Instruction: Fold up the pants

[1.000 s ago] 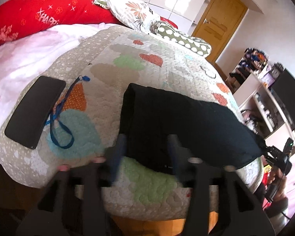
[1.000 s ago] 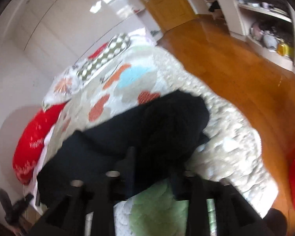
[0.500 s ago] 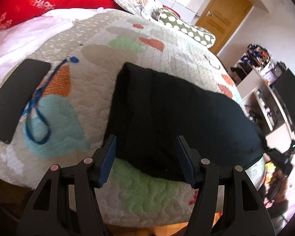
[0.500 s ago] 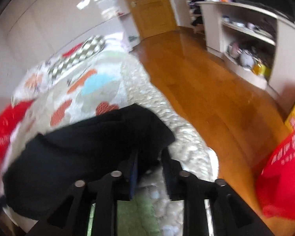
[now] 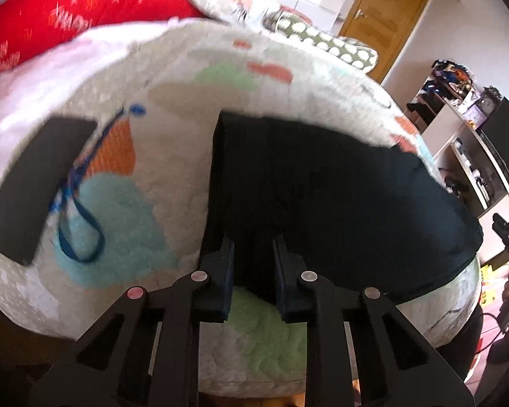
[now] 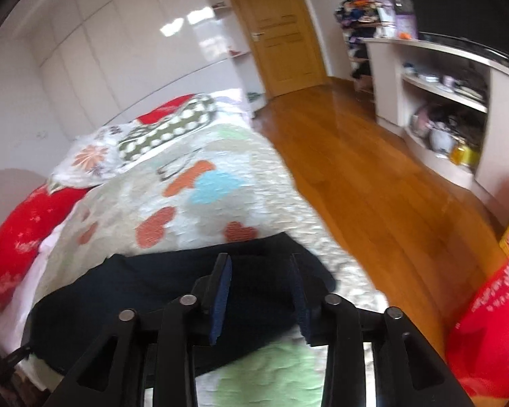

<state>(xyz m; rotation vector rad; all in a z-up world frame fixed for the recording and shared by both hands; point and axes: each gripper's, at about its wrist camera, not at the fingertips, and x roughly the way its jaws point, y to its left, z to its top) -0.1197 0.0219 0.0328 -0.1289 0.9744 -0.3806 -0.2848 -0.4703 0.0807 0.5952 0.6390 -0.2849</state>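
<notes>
The black pants (image 5: 339, 200) lie folded flat on the quilted bedspread (image 5: 173, 101), near the bed's front edge. My left gripper (image 5: 252, 247) is at the pants' near left edge, its fingers narrowed with the cloth edge between them. In the right wrist view the pants (image 6: 152, 291) lie across the bed's near end. My right gripper (image 6: 259, 285) is open above the right end of the pants and holds nothing.
A black phone (image 5: 34, 183) and a blue lanyard (image 5: 78, 224) lie on the quilt to the left. Red and patterned pillows (image 5: 85, 17) are at the bed's head. Wooden floor (image 6: 373, 176), a shelf unit (image 6: 458, 101) and a red bag (image 6: 488, 322) are on the right.
My left gripper's fingers have closed in on the near left edge of the pants. My right gripper has let go of the pants' end and opened; that end now lies on the bed.
</notes>
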